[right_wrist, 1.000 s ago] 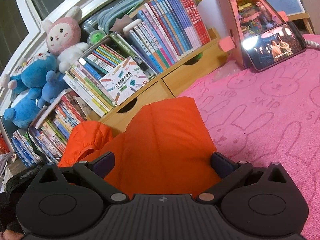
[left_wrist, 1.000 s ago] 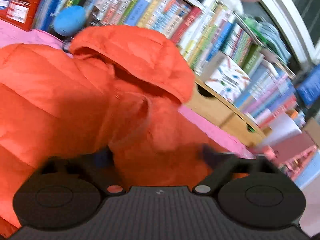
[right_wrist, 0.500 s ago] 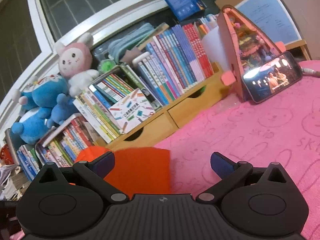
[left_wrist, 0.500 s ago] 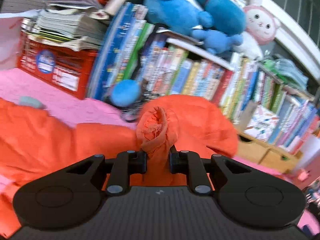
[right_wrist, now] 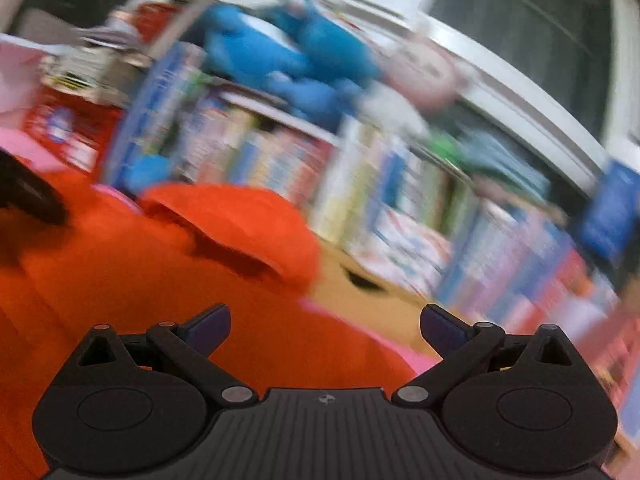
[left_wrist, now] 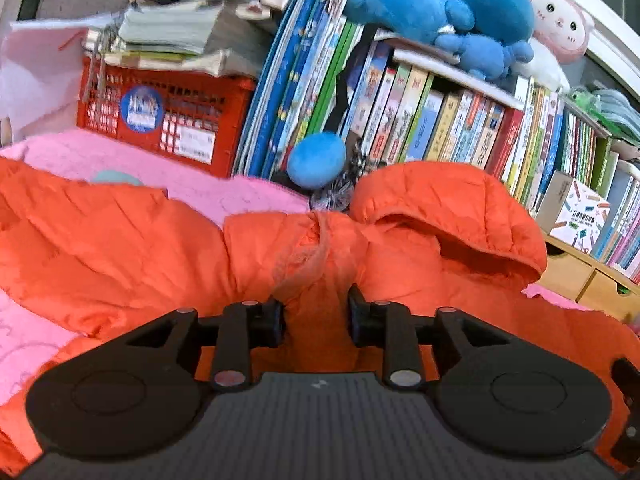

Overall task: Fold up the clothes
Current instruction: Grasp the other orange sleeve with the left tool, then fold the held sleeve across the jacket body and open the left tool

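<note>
On a pink blanket [left_wrist: 100,152] before a crowded bookshelf [left_wrist: 440,120], an orange puffer jacket [left_wrist: 120,248] lies spread across most of my left wrist view, its hood [left_wrist: 448,208] rumpled up toward the books. My left gripper [left_wrist: 316,316] has a gathered fold of the jacket's fabric between its jaws; they have just been opening, and the pads look to stand slightly off the bunch rather than pinching it, so I read this as a release. My right gripper [right_wrist: 324,324] hangs wide open with nothing between its jaws, above the jacket's body near the hood, in a view heavily blurred by motion.

I judge the jacket light, soft and springy: the quilted padding will puff back after any crease, and the shiny shell looks slippery, so a shallow pinch may slide off. The frayed-looking seam [left_wrist: 316,248] just ahead of my left jaws offers thicker, firmer purchase than the open panels. For the next fold I would take hold at seams, cuff or hem edges, biting deep, and press each fold flat. A blue ball [left_wrist: 316,160] sits at the shelf's foot, clear of the jacket.
</note>
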A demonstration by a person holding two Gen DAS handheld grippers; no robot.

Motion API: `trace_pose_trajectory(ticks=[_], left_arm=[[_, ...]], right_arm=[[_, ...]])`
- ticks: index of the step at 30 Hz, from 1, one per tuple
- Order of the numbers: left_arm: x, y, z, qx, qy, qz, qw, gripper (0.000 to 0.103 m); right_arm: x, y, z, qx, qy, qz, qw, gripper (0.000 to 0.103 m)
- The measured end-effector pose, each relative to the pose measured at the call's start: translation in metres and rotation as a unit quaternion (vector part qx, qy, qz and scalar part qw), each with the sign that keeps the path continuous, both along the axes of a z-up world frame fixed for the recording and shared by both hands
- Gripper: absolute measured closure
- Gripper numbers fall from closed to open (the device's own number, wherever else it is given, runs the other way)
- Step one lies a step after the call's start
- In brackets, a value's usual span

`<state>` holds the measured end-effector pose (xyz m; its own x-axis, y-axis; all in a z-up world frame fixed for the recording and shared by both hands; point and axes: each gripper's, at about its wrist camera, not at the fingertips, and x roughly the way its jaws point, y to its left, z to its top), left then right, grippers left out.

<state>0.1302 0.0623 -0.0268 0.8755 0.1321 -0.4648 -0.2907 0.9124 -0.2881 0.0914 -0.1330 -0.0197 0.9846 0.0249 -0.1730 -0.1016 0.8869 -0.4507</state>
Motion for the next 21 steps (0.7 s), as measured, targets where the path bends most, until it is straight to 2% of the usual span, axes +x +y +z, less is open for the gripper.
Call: trace_pose_trajectory(ticks=[3, 5, 10, 12, 17, 21], left_arm=[[0.007, 0.003, -0.004, -0.01, 0.016, -0.001, 0.9998, 0.066], [0.009, 0.003, -0.005, -0.008, 0.026, 0.006, 0.9996, 0.065], [0.013, 0.002, -0.009, -0.002, 0.049, 0.016, 0.9987, 0.065], [0.015, 0.002, -0.011, 0.0, 0.055, 0.016, 0.9984, 0.065], [0.017, -0.001, -0.012, 0.003, 0.058, 0.006, 0.9983, 0.057], [0.019, -0.005, -0.013, 0.011, 0.061, 0.001, 0.9981, 0.053]], right_arm=[[0.016, 0.031, 0.004, -0.009, -0.013, 0.053, 0.998, 0.0], [0.032, 0.05, -0.001, -0.021, -0.003, 0.079, 0.997, 0.0], [0.073, 0.065, -0.025, -0.067, 0.055, 0.076, 0.993, 0.0], [0.083, 0.052, -0.024, -0.064, 0.068, 0.057, 0.994, 0.0], [0.096, -0.008, -0.025, -0.073, 0.061, -0.016, 0.995, 0.0], [0.105, -0.061, -0.033, -0.087, 0.051, -0.083, 0.991, 0.0]])
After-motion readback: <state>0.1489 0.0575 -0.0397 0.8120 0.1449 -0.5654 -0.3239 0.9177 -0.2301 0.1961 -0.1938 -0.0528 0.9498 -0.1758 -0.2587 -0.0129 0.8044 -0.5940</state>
